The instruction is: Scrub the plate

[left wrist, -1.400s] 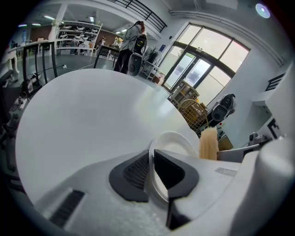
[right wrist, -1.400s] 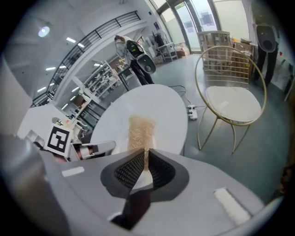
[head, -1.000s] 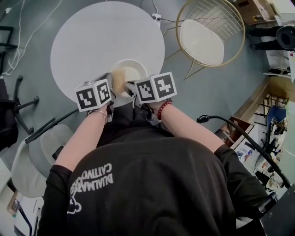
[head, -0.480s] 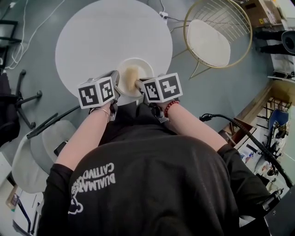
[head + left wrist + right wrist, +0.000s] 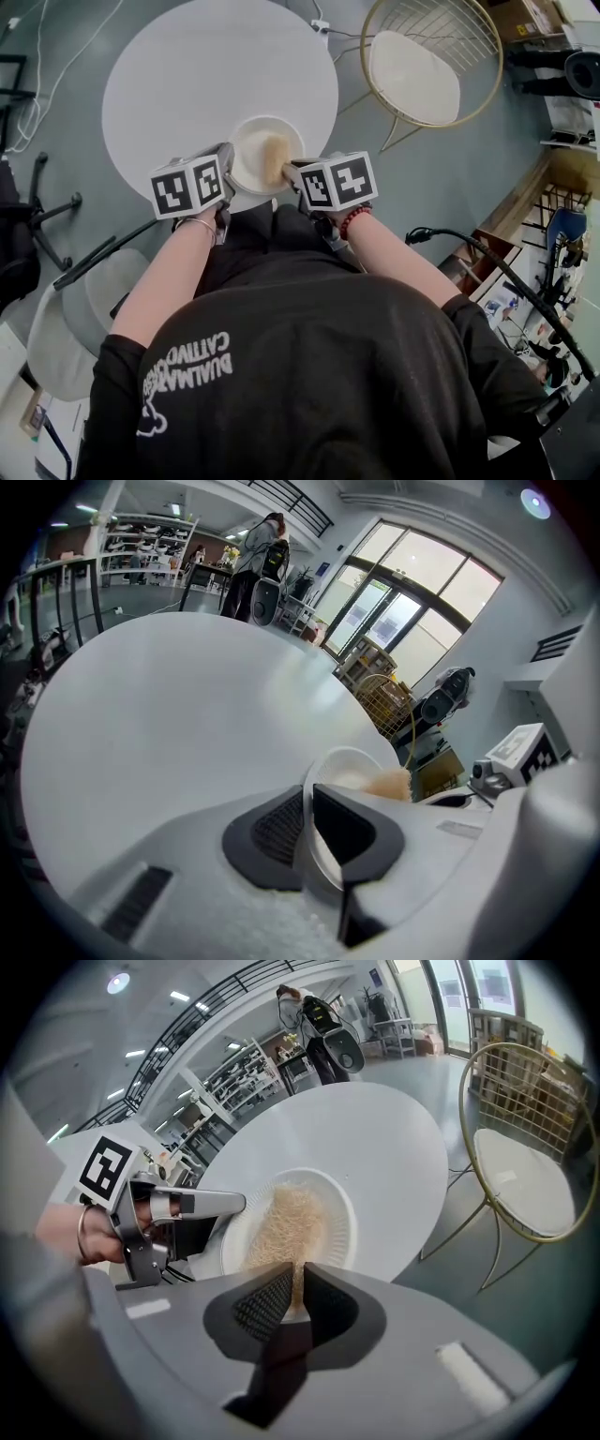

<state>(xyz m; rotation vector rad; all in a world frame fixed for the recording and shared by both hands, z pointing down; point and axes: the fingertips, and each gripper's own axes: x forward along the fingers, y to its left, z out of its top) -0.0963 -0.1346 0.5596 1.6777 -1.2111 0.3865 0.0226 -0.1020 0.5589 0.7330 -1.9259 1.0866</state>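
Off-task items: round white table (image 5: 187,75). A gold wire chair (image 5: 417,75) with a white seat pad sits just off the table's right edge. White cables (image 5: 42,56) trail across the grey floor at upper left. Black office chair (image 5: 42,202) at the left edge, light grey chair (image 5: 84,314) below it. Thick black cable (image 5: 506,272) on the right. Background: shelving (image 5: 234,1082), glass doors (image 5: 412,602), a person (image 5: 258,546) standing.

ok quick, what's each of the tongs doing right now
left tongs: closed on the rim of the plate
right tongs: closed on the tan scrub pad, which lies on the plate
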